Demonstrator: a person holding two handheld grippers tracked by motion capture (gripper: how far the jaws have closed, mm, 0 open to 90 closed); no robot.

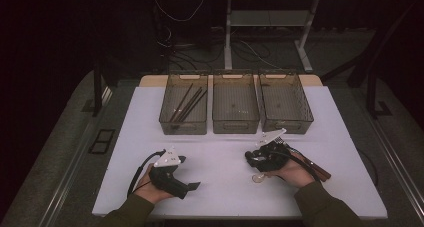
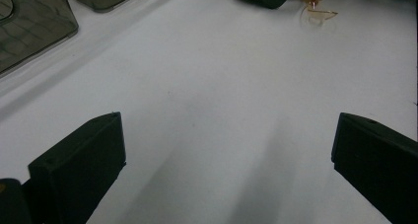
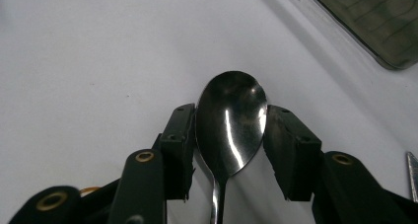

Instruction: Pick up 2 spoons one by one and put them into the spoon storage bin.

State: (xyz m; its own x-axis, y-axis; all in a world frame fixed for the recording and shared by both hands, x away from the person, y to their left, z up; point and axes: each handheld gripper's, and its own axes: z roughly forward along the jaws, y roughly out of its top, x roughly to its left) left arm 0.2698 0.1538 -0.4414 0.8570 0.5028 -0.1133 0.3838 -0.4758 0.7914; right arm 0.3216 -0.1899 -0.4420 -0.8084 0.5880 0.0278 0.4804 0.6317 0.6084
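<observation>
Spoon [image 3: 230,120] of polished steel sits bowl-up between the right gripper's [image 3: 230,135] two black jaws, both pads pressed against the bowl's edges and the handle running down out of frame, in the right gripper view; the white table [image 3: 74,61] lies beneath and a corner of a smoky plastic bin [image 3: 379,21] shows at upper right.

From the high view, the right gripper [image 1: 261,159] rests low over the white table [image 1: 225,187] just in front of the rightmost of three translucent bins [image 1: 285,109], while the left gripper [image 1: 192,187] lies well apart to the left. Dark chopsticks [image 1: 187,106] lie in the leftmost bin [image 1: 184,112].

Along the left gripper view, the left gripper's [image 2: 229,155] jaws stand wide apart over bare tabletop [image 2: 222,86], with nothing between them.
</observation>
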